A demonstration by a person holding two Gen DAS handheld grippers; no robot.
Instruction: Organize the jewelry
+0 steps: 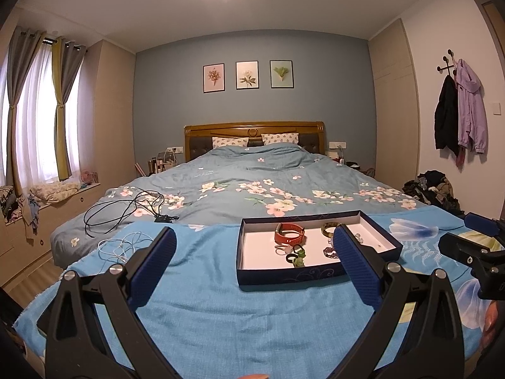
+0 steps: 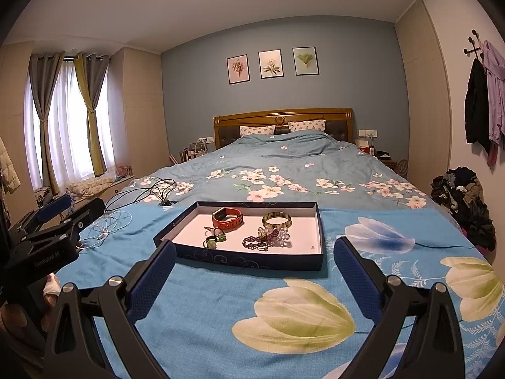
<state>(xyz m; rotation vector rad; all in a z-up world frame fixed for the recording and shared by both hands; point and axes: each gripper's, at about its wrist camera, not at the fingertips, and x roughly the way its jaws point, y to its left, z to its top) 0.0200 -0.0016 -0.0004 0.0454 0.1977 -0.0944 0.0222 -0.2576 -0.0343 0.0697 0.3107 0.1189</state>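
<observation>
A shallow navy tray (image 2: 252,260) with a white floor sits on a bright blue floral cloth (image 2: 221,309) spread over the foot end of the bed (image 2: 284,164). Inside it, the jewelry lies loose: an orange-red smartwatch (image 2: 228,218) toward the tray's far edge, a gold-green bangle (image 2: 276,220) to its right, a dark beaded bracelet (image 2: 254,240) and a pale crystal bracelet (image 2: 279,237) tangled together near the middle, and two green-stoned hair ties (image 2: 214,238) toward the near left (a tiny speck lies alone by the near right corner, too small to name).

The right tool (image 2: 252,268) hovers low over the cloth just short of the tray's near edge, its blue-padded fingers (image 2: 151,281) spread wide and holding nothing. The left tool (image 1: 252,259) hangs farther left, likewise spread wide and empty, its right finger overlapping the tray's right half in its own view.

On the bed's left side, a white earphone cable (image 2: 104,227) lies on the cloth's left edge, and a black cable (image 2: 142,192) is looped on the duvet beyond it.
</observation>
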